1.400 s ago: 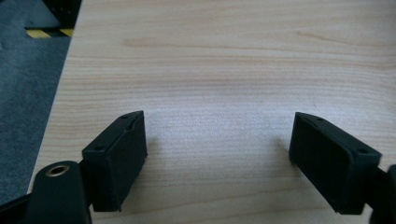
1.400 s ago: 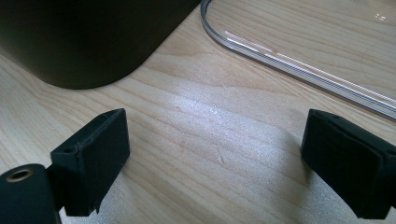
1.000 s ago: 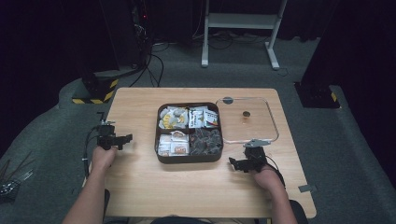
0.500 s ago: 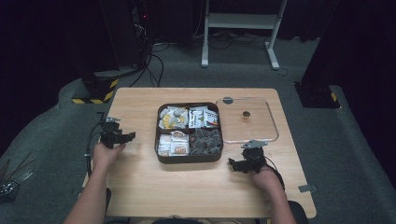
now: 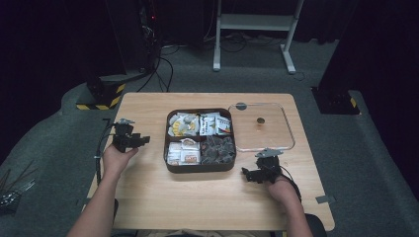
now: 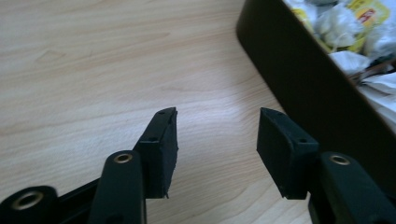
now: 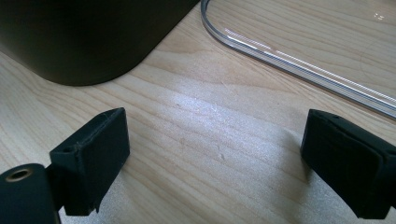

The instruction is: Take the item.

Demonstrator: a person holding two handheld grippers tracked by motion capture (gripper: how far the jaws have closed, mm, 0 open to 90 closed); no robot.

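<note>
1. Your left gripper [image 5: 129, 139] hangs over bare table [image 5: 148, 197] just left of the dark box [image 5: 200, 168], close to its left wall but not touching it.
2. In the left gripper view its jaws stand partly apart with nothing between them, only wood grain showing in the gap; they have just been closing.
3. That same view puts the box's dark side wall [image 6: 299, 79] at the upper right, with white and yellow packets [image 6: 345, 28] heaped inside it.
4. Your right gripper [image 5: 262, 170] sits low over the table at the box's front right corner, just in front of the clear lid [image 5: 262, 127].
5. Its jaws are spread wide and hold nothing; in the right gripper view the pads [image 7: 93, 158] frame bare wood.
6. Ahead of them there, the box's rounded corner [image 7: 93, 46] is at the upper left and the lid's transparent rim [image 7: 289, 60] runs across the upper right.
7. The box stands at the table's middle, open, with four compartments: packets in the two rear ones and the front left one, dark pieces in the front right one.
8. The lid lies flat on the table, touching or just beside the box's right side, with a small round knob [image 5: 260, 120] at its centre.
</note>
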